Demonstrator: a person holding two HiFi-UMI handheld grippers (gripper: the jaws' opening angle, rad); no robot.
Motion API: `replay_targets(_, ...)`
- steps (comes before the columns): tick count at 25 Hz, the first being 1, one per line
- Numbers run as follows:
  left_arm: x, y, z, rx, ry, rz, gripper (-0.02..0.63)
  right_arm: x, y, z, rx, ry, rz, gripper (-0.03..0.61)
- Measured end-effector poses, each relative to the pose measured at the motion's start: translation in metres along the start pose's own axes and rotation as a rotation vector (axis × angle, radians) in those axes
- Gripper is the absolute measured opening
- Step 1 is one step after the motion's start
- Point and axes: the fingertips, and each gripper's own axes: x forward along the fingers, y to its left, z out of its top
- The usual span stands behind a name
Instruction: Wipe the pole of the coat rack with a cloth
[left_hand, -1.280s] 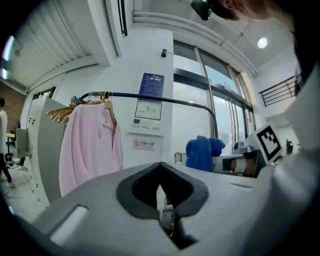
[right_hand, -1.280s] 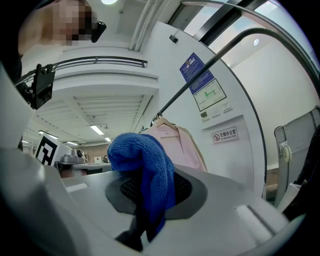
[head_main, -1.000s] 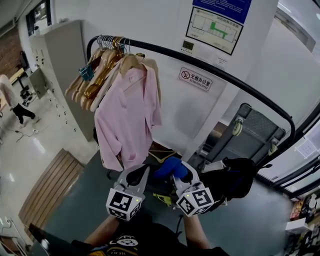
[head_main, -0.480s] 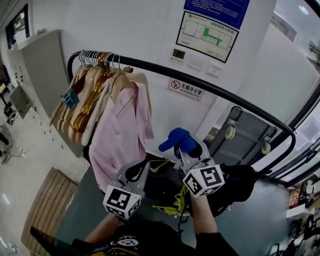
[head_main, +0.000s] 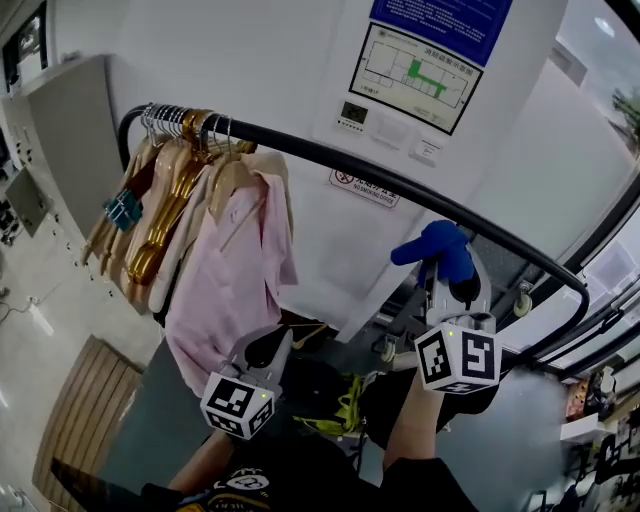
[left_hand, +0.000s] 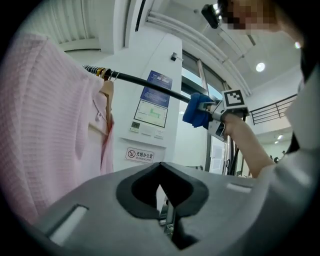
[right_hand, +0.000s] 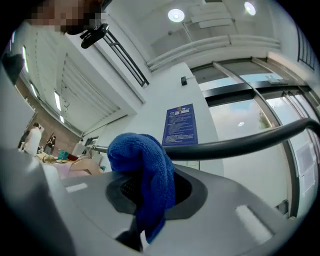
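Right tool (head_main: 448, 274) gripping cloth (head_main: 433, 247), near bare pole (head_main: 320, 156)

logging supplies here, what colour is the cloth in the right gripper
Blue: the cloth is a solid deep blue all over. The right gripper view shows it best.

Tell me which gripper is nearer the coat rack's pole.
Right. The right gripper, shut on the blue cloth, is high up, close under the pole. The left gripper is low beside the pink shirt, far beneath the pole.
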Motion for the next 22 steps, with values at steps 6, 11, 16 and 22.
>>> replay_targets(6,0.014,-0.008,0.001,0.0,-0.023,0.003,0.003,0.016,-0.012,0.001,0.127,-0.003,0.021,0.072)
replay_targets(11,0.017,-0.015,-0.003,-0.008,-0.018,0.019,0.003,0.028,0.009,-0.002,0.21,-0.011,0.107,0.072)
replay_targets(16,0.005,-0.008,0.003,0.02,-0.023,0.083,0.004,0.058,0.059,-0.007,0.296,-0.005,0.261,0.072)
replay_targets(22,-0.019,0.015,0.012,0.046,-0.049,0.197,0.003,0.104,0.14,-0.017,0.312,0.022,0.422,0.074)
